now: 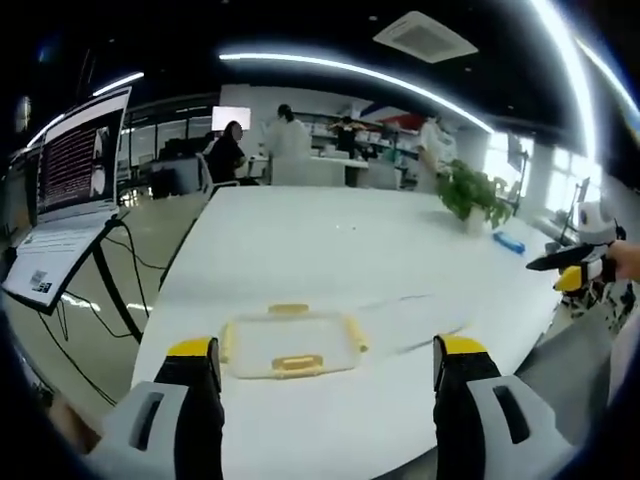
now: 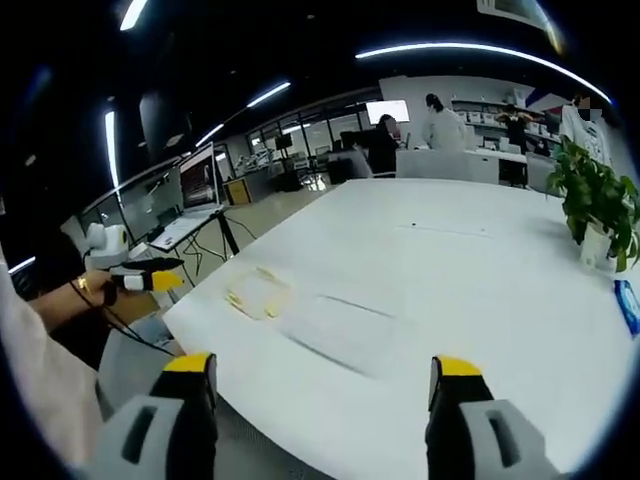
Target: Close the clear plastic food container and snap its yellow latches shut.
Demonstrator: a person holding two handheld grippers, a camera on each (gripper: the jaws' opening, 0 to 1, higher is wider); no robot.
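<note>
Clear container [image 1: 288,343] sits on the white table's [image 1: 330,240] near edge, lid on, yellow latches [image 1: 297,363] untouched. Left gripper [image 1: 328,365] and right gripper [image 2: 322,383] both spread, holding nothing. Approach step; next, descend onto latches.

An open-plan office — long white table [image 1: 330,250], laptop [image 1: 70,190] on a stand, potted plant [image 1: 472,195], strip ceiling lights [image 1: 350,68], people [image 1: 285,135] at distant desks.

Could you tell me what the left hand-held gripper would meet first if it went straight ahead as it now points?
Probably the container: it lies on the table just ahead, between the open jaws of the left hand-held gripper. Depth is hard to judge.
</note>
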